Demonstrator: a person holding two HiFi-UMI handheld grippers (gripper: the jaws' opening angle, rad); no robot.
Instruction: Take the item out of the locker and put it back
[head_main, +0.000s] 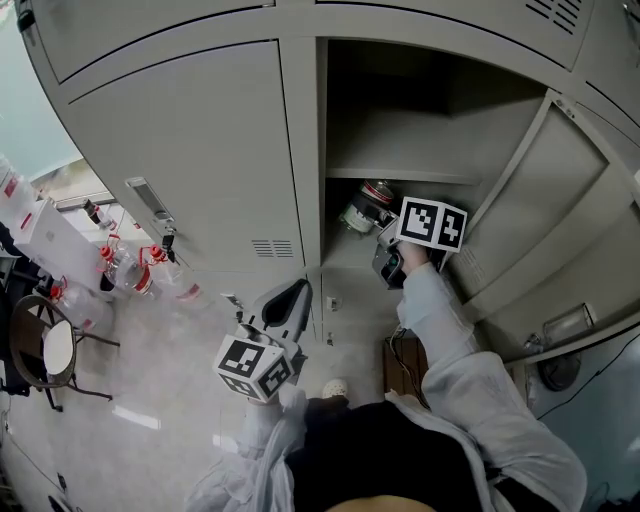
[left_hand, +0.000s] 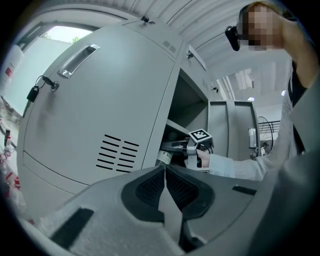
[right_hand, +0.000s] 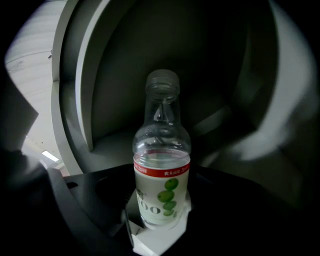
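Observation:
A clear plastic bottle (right_hand: 161, 170) with a red band and a white label with green fruit stands between the jaws of my right gripper (right_hand: 161, 202), which are shut on its lower body. In the head view the bottle (head_main: 365, 207) lies tilted in the right gripper (head_main: 380, 235), inside the open locker compartment (head_main: 400, 130), just under its shelf (head_main: 400, 175). The left gripper view shows the same bottle (left_hand: 165, 156) at the compartment's mouth. My left gripper (head_main: 293, 295) hangs lower, in front of the closed locker door. Its pads (left_hand: 150, 187) meet, with nothing held.
The open locker door (head_main: 540, 220) swings out on the right. The closed door (head_main: 190, 150) on the left carries a handle (head_main: 150, 205) and vent slots. Several bottles (head_main: 130, 270) and a round stool (head_main: 50, 350) stand on the floor to the left.

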